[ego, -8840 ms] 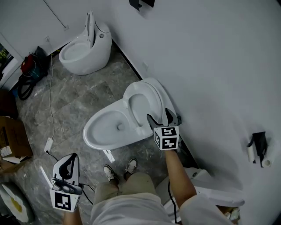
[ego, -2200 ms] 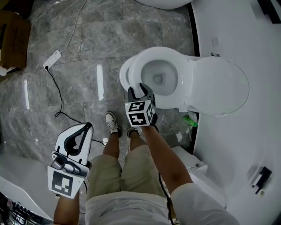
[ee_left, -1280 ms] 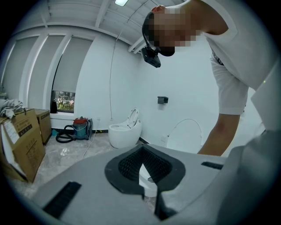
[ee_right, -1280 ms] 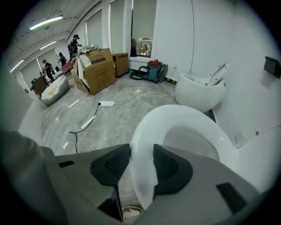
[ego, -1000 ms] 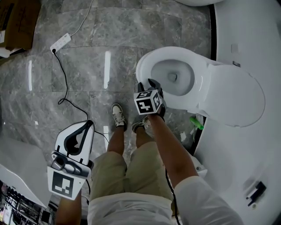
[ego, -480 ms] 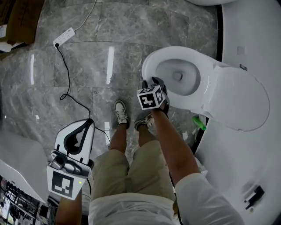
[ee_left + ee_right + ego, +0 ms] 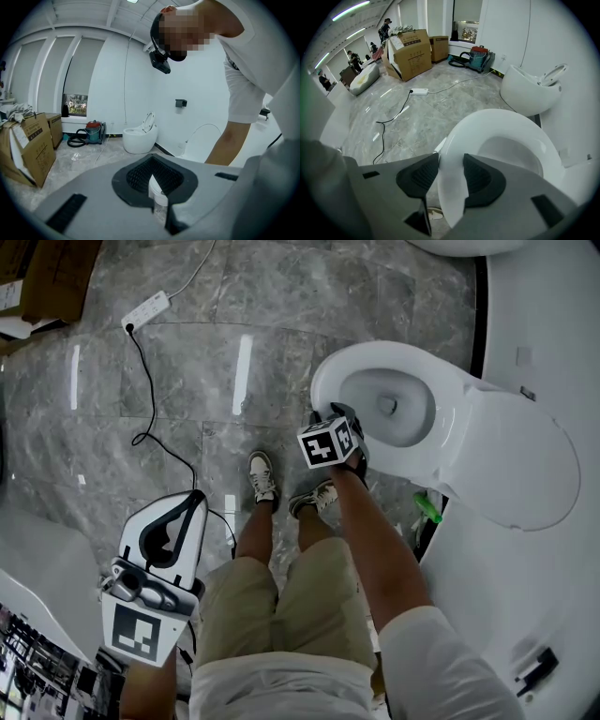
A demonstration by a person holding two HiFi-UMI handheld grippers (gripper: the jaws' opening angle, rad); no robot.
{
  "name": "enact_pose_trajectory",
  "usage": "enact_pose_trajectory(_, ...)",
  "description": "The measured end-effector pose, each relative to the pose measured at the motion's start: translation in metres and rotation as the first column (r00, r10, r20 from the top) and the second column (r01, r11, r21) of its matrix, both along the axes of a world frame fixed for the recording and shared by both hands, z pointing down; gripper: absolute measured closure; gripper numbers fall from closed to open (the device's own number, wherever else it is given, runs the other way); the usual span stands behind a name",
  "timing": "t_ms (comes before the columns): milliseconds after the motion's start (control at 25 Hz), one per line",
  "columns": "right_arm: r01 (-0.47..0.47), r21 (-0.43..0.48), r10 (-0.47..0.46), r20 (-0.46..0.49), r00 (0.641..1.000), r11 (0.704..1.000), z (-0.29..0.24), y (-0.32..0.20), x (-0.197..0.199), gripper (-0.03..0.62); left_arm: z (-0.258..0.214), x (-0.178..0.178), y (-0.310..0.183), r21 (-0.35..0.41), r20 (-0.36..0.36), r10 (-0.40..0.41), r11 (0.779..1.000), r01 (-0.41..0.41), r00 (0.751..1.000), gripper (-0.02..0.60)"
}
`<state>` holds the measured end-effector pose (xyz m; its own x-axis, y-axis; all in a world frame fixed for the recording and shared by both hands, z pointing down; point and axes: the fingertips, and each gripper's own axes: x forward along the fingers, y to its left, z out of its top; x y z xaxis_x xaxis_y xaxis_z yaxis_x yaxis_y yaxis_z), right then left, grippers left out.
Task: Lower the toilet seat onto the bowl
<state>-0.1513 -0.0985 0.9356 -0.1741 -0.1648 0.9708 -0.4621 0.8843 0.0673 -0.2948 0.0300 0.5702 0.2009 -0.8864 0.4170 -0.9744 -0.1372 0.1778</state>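
Observation:
The white toilet seat [image 7: 367, 360] lies low and nearly flat over the bowl, and the lid [image 7: 514, 463] is tipped back toward the wall. My right gripper [image 7: 334, 414] is at the seat's front edge. In the right gripper view the seat rim [image 7: 497, 123] runs between the two dark pads [image 7: 421, 174], and my right gripper [image 7: 451, 177] is shut on it. I cannot tell whether the seat touches the bowl. My left gripper [image 7: 178, 521] hangs at the lower left beside my leg, far from the toilet. Its jaws meet with nothing held, as the left gripper [image 7: 155, 190] view also shows.
A power strip [image 7: 148, 311] and its black cable lie on the grey marble floor to the left. My shoes [image 7: 262, 479] stand just before the bowl. A green item [image 7: 427, 509] lies by the toilet base. A second toilet [image 7: 532, 89], cardboard boxes [image 7: 410, 54] and a vacuum [image 7: 477, 58] stand farther off.
The seat, upright against the lid at first, has come down over the bowl with my right gripper on its front rim. In the last second little moved. The left gripper stayed put.

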Motion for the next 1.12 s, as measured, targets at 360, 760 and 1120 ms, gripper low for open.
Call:
enact_pose_trajectory(360,0.012,-0.065,-0.008,0.063,0.998,0.998,-0.005,-0.001,0.0,0.435,-0.007,0.03,-0.01,0.003,0.012,0.019,1.0,-0.02,1.0,0.577)
enact_pose_trajectory(760,-0.131,-0.07,0.139,0.124,0.982,0.989,-0.038,-0.029,0.065,0.407,-0.026,0.088,-0.043,0.04,0.005,0.088,0.995,-0.088,0.996,0.577)
enact_pose_trajectory(1120,-0.343,-0.063,0.348,0.188,0.918,0.937,-0.096,-0.056,0.158,0.442,-0.06,0.156,-0.075,0.097,0.004,0.192,0.977,-0.191,0.981,0.577)
